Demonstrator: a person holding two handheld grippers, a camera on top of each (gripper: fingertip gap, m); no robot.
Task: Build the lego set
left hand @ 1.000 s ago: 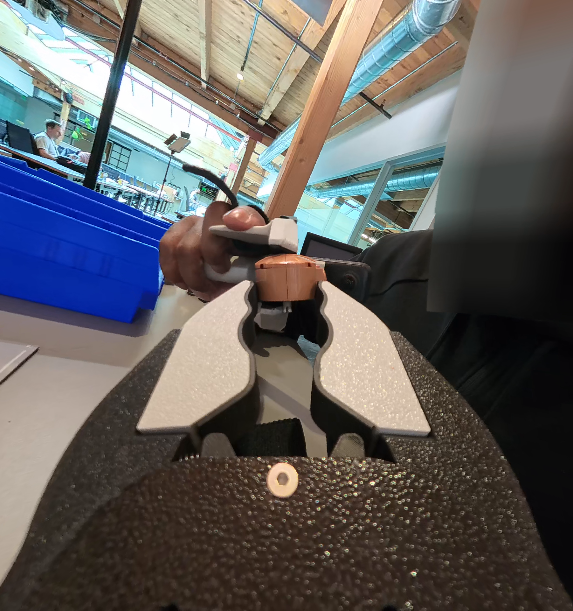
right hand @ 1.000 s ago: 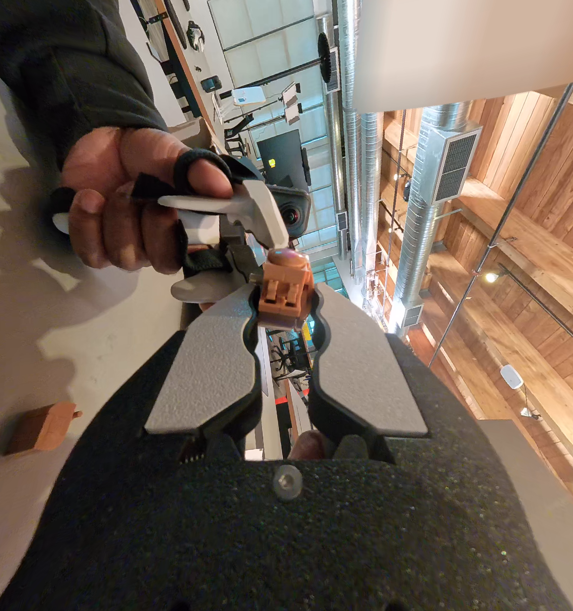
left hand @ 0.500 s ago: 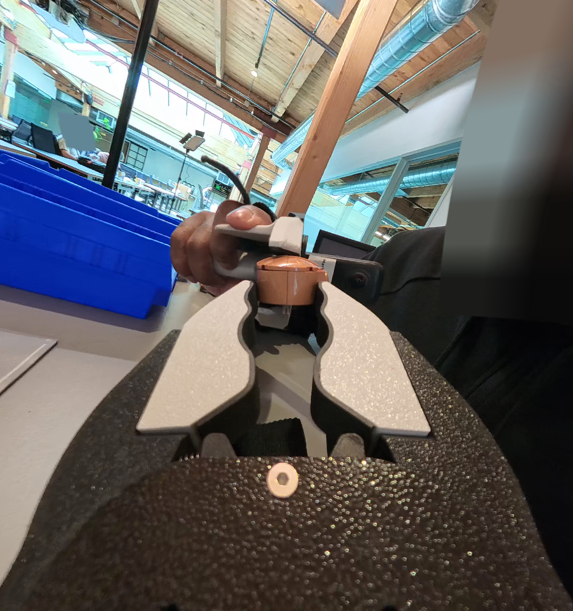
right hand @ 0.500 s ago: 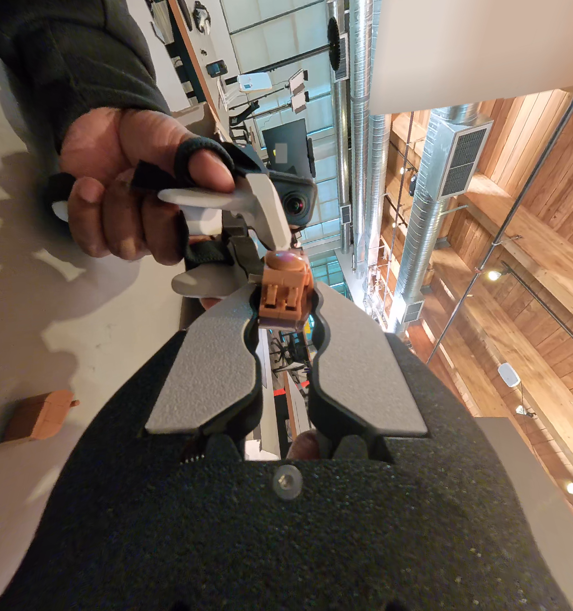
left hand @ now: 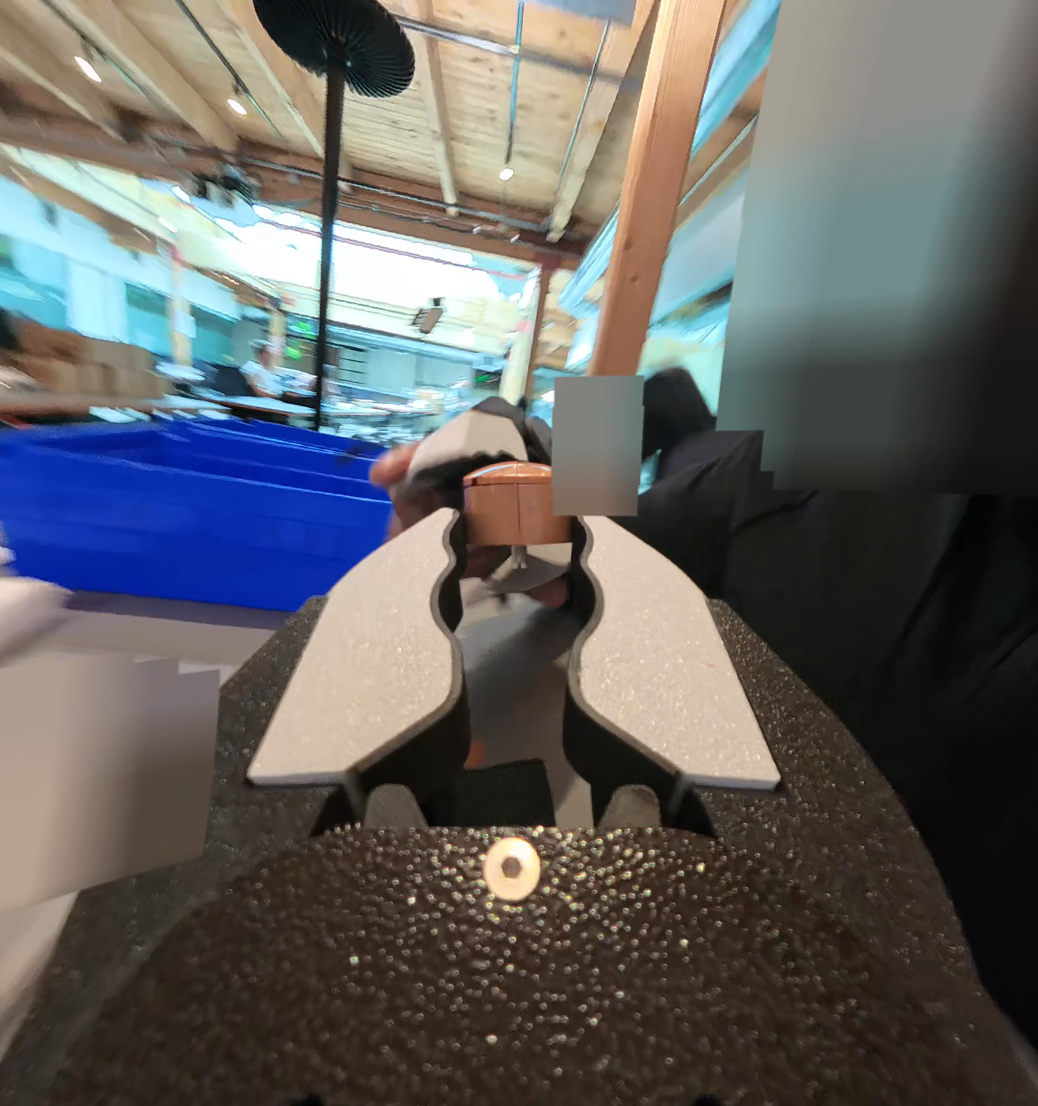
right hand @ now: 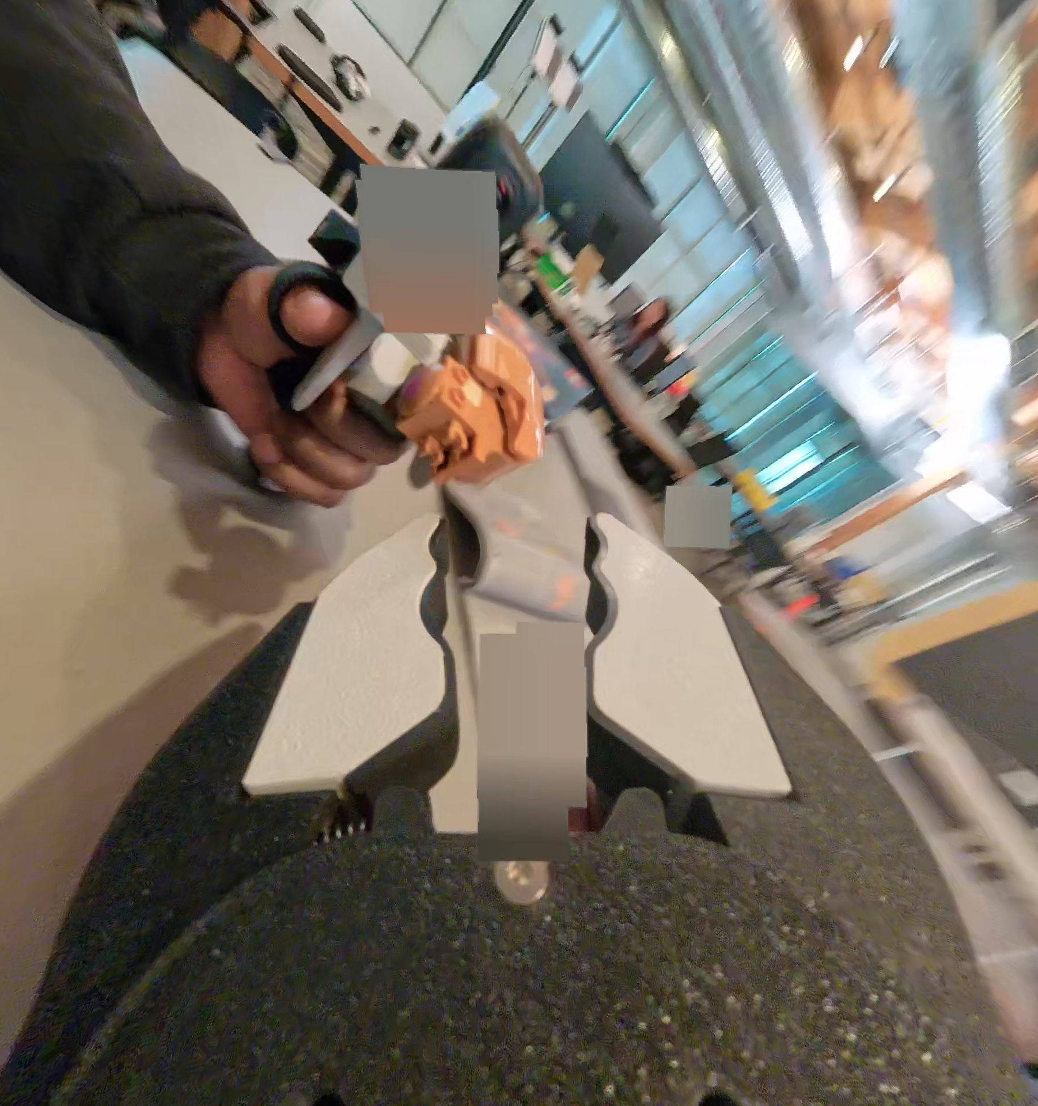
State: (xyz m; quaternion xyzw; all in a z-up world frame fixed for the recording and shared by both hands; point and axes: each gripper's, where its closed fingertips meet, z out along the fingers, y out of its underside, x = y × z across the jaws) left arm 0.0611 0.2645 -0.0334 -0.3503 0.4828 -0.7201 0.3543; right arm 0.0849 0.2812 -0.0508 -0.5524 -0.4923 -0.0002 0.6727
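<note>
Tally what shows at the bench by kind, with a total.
Claws: 2, left gripping the brick piece, right open with nothing in it
Orange-brown brick pieces: 1
Blue bins: 1 kind, count unclear through blur
Total: 4, taking the bins as one

The left gripper (left hand: pixel 519 526) grips a block (left hand: pixel 516 512); bins (left hand: pixel 175 509) stand left of it.

This is a large open workshop hall in a converted industrial building, with exposed timber ceiling joists (left hand: pixel 385 119) and a heavy wooden post (left hand: pixel 648 209). Metal ventilation ducts (right hand: pixel 744 149) run overhead. Blue plastic storage bins (left hand: pixel 175 509) line the grey worktop (right hand: pixel 56 509), and people sit at desks (left hand: pixel 253 383) farther back.
</note>
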